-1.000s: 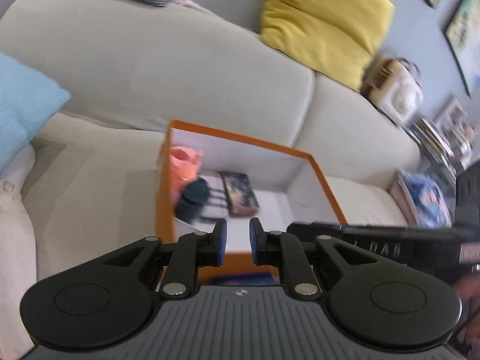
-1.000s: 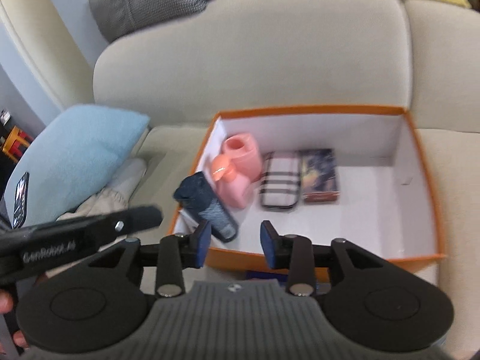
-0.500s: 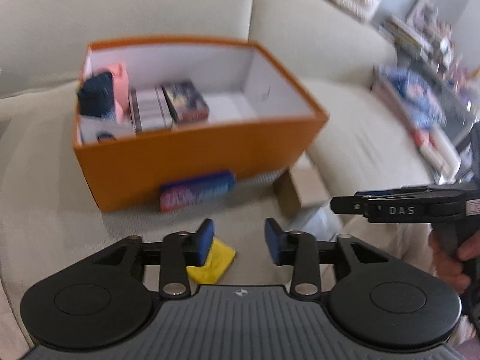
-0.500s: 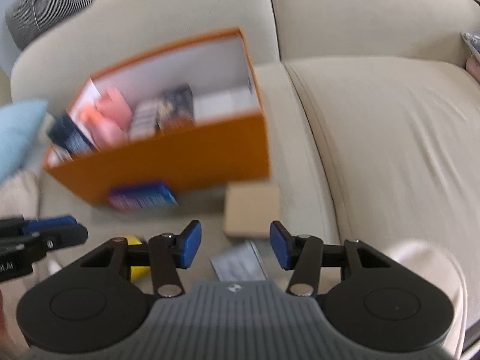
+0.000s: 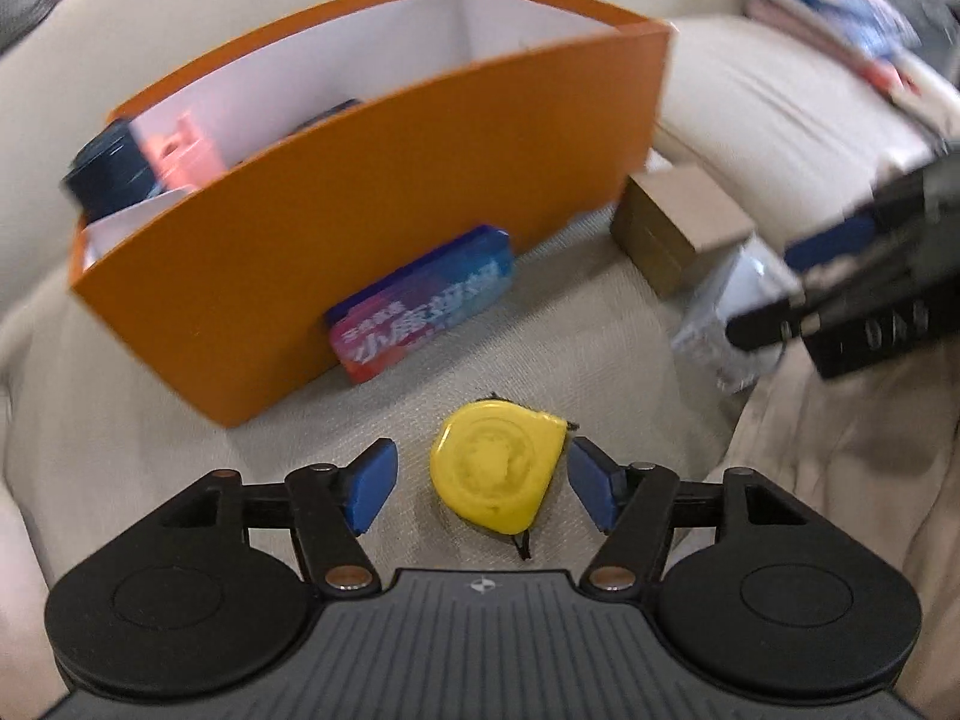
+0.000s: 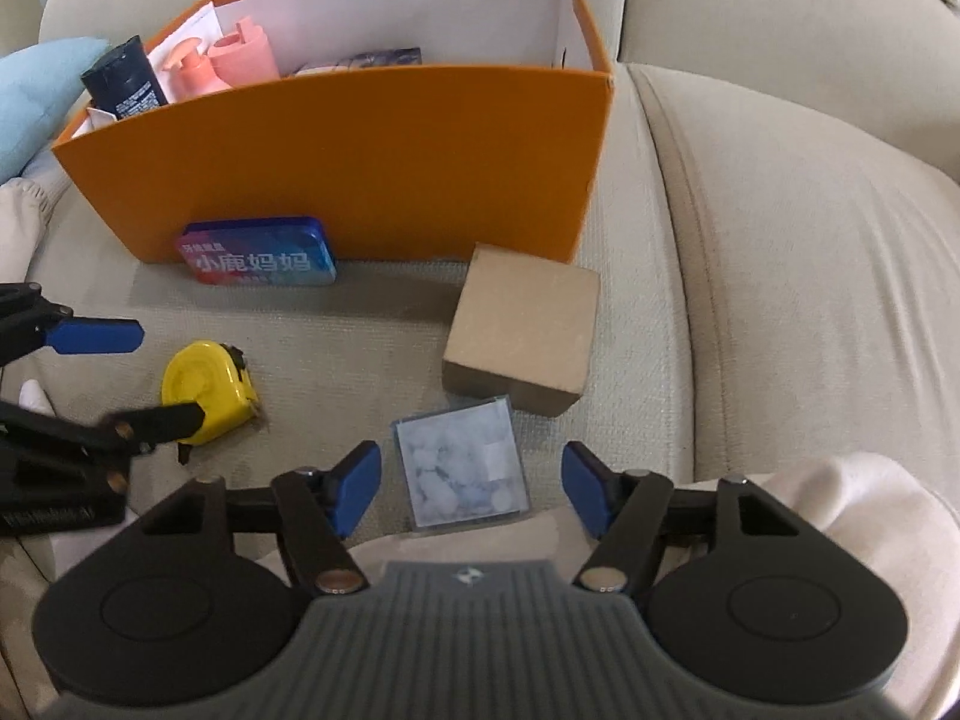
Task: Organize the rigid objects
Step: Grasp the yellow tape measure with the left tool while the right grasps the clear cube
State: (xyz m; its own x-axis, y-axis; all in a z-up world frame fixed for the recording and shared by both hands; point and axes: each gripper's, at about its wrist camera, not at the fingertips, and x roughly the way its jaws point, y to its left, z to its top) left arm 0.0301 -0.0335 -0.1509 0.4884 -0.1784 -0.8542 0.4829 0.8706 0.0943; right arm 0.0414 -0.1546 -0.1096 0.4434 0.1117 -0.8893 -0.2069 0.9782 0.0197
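Observation:
An orange box stands on the beige sofa seat, holding a dark bottle, pink bottles and flat packs. In front of it lie a blue tin, a yellow tape measure, a brown cardboard box and a clear square case. My left gripper is open, its fingers on either side of the tape measure, not touching it. My right gripper is open around the clear case.
A light blue cushion lies left of the orange box. The sofa back rises behind the box. Magazines lie at the far right. A cream cloth lies at the right front.
Both grippers have dropped from over the orange box to the seat in front of it and opened wider. The left now straddles the tape measure, the right the clear case.

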